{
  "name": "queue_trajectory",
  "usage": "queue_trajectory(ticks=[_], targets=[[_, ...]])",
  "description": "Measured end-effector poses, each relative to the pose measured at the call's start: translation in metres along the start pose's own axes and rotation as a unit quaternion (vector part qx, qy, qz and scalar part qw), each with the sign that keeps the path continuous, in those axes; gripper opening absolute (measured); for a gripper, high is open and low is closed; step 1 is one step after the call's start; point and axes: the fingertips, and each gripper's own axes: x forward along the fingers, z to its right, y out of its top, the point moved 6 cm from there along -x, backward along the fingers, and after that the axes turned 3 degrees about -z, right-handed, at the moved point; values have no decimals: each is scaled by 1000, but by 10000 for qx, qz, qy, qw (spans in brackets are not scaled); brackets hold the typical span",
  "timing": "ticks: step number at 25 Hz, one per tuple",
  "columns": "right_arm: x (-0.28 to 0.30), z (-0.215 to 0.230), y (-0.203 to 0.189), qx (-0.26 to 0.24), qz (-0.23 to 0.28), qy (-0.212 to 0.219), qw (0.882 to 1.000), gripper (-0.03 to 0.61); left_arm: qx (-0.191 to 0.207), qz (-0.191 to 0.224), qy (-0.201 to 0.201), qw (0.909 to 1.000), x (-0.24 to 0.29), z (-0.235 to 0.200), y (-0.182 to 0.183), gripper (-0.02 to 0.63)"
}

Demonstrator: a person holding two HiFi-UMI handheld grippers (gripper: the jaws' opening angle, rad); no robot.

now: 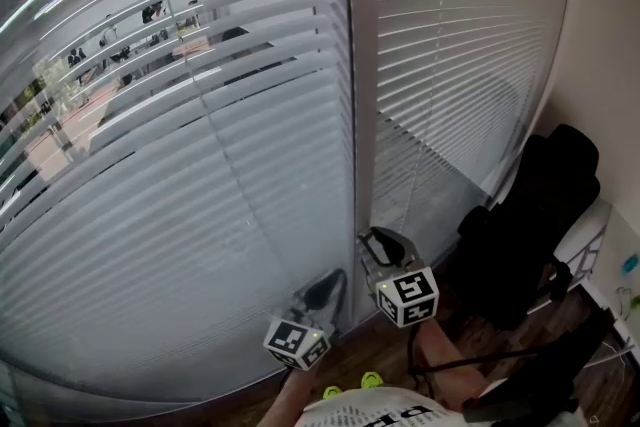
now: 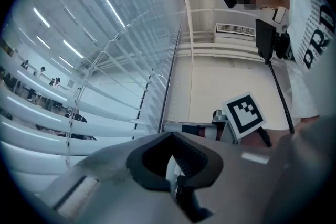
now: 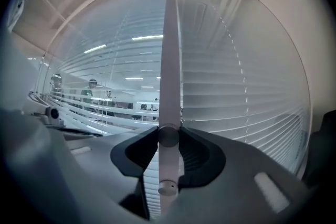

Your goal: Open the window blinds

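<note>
Right gripper (image 3: 169, 139): jaws are clamping the tilt wand (image 3: 170, 60), which is running upright through them, ready for rolling. Left gripper (image 2: 172, 139) is hovering alongside, jaws together.

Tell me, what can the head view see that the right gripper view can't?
Only the head view shows the wooden floor and the marker cube on the right gripper. Only the right gripper view shows, close up, its jaws shut on the white wand. Both show the window blinds.
</note>
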Motion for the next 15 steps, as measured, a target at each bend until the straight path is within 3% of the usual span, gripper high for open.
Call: queue_trajectory(ticks=[10,12,15], targets=[[-7,3,6,-122,144,151,9997,149,37,48,11,10000,-2,-6,4,-6],[-9,1,9,-841,0,62,9964,163,51,51,-12,10000,0,-7,5,-6],[-5,-11,12,-2274,-298,-38,9733,170,41,61,-36,10000,2,-6,6,-6]])
